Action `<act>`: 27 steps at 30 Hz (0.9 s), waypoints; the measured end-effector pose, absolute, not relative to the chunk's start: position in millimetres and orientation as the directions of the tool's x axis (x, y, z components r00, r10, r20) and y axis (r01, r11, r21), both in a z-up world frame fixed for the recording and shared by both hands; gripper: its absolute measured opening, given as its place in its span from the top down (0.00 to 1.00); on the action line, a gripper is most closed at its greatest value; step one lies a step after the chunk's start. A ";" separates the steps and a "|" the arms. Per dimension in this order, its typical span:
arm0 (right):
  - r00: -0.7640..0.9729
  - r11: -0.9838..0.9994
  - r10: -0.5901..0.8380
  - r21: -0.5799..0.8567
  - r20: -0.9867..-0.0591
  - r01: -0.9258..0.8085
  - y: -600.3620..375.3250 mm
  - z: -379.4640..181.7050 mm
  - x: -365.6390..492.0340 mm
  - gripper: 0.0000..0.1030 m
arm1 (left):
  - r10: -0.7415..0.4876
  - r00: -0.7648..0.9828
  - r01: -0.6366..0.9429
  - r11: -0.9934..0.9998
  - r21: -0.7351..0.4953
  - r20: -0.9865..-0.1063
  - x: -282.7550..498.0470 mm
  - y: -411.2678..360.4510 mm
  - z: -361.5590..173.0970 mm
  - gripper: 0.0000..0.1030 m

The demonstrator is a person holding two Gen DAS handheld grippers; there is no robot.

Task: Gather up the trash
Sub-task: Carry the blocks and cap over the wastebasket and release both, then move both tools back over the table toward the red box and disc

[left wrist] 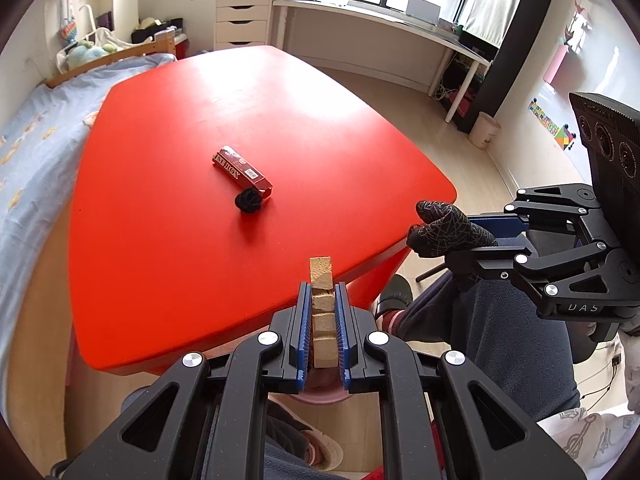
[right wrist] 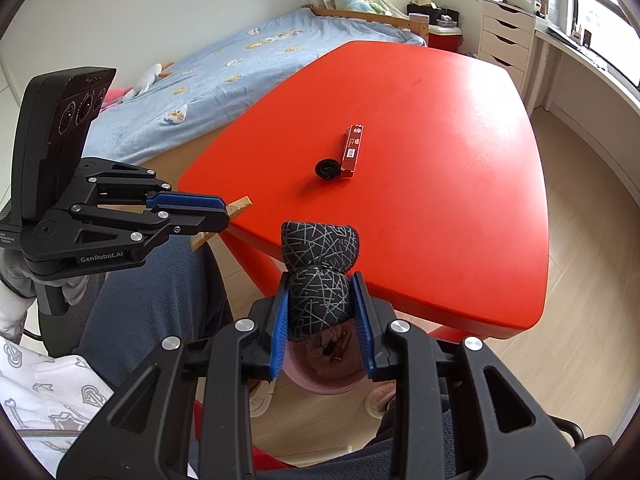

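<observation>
My left gripper (left wrist: pixel 323 286) is shut on a pale notched wooden strip (left wrist: pixel 321 276), held just past the near edge of the red table (left wrist: pixel 192 128). The same gripper (right wrist: pixel 224 212) shows at the left of the right wrist view with the wooden strip (right wrist: pixel 240 204) sticking out of it. My right gripper (right wrist: pixel 322 280) is shut on a black wad with thin silver lines (right wrist: pixel 318 248), also off the table's near edge. Below it on the floor stands a pink bin (right wrist: pixel 304 380) with scraps inside. A red box (left wrist: pixel 242 174) and a small black coil (left wrist: pixel 249 201) lie mid-table.
A bed with a blue sheet (right wrist: pixel 224 64) runs along the table's far left side. A white drawer unit (left wrist: pixel 242 20) and a long desk (left wrist: pixel 380 20) stand under the window. A person's knees in dark trousers (left wrist: pixel 500 320) are beside the bin. A pale waste basket (left wrist: pixel 485 130) stands on the floor.
</observation>
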State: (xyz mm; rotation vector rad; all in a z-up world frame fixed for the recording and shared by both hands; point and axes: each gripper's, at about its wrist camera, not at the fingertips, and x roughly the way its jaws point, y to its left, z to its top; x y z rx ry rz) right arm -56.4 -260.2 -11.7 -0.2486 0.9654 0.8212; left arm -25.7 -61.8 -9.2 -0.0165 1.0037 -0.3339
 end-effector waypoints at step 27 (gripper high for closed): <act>0.290 0.728 0.481 0.192 -0.828 -0.658 -270.1 -30.4 -47.8 0.03 | -0.249 0.505 0.182 0.967 -0.180 -0.827 -28.0 -40.9 -22.1 0.08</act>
